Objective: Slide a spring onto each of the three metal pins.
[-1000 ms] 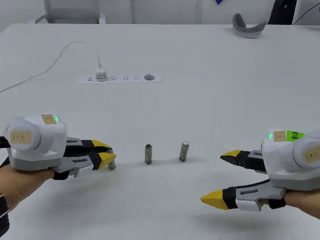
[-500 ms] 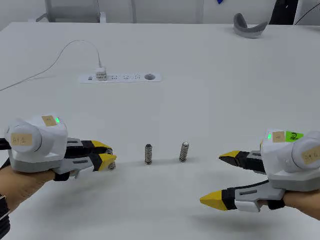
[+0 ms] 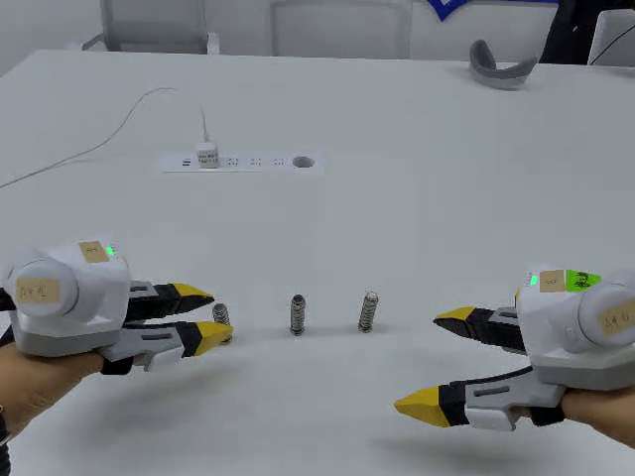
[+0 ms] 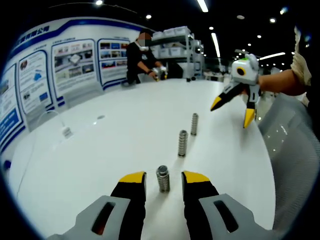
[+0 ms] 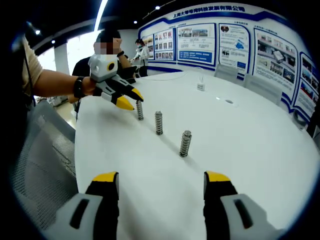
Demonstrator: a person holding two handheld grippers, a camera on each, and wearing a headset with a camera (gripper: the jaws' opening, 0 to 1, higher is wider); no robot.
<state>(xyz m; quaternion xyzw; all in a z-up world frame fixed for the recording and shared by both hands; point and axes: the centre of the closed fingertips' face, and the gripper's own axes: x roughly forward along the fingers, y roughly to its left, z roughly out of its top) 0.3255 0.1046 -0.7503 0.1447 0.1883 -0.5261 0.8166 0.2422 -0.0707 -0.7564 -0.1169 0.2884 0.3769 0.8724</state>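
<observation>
**Fig. Left gripper lets go of the last spring**

*Head view.* Three springs stand upright in a row at centre frame on the white table: leftmost spring, middle spring, right spring. One sec. ago the left gripper, lower left, was pinched on the leftmost spring. Its jaws have now parted, w/ one yellow tip above the coil and one below. The right gripper, lower right, is spread wide w/ nothing in it, approx. as before. The power strip sits lower in frame, which is a camera shift, not a move.

*Left gripper view.* At bottom centre the leftmost spring stands unaided btwn the tips, clear of both. The other two recede toward the upper right, where the right gripper shows.

*Right gripper view.* The jaws are far apart at the bottom, nothing btwn them. The springs run diagonally to the upper left, right spring nearest. The left gripper is at the far one.

*Meaning.* The pins are hidden inside the coils. All three springs stand upright, so each is prob. sleeved on its pin and the task looks done.
</observation>
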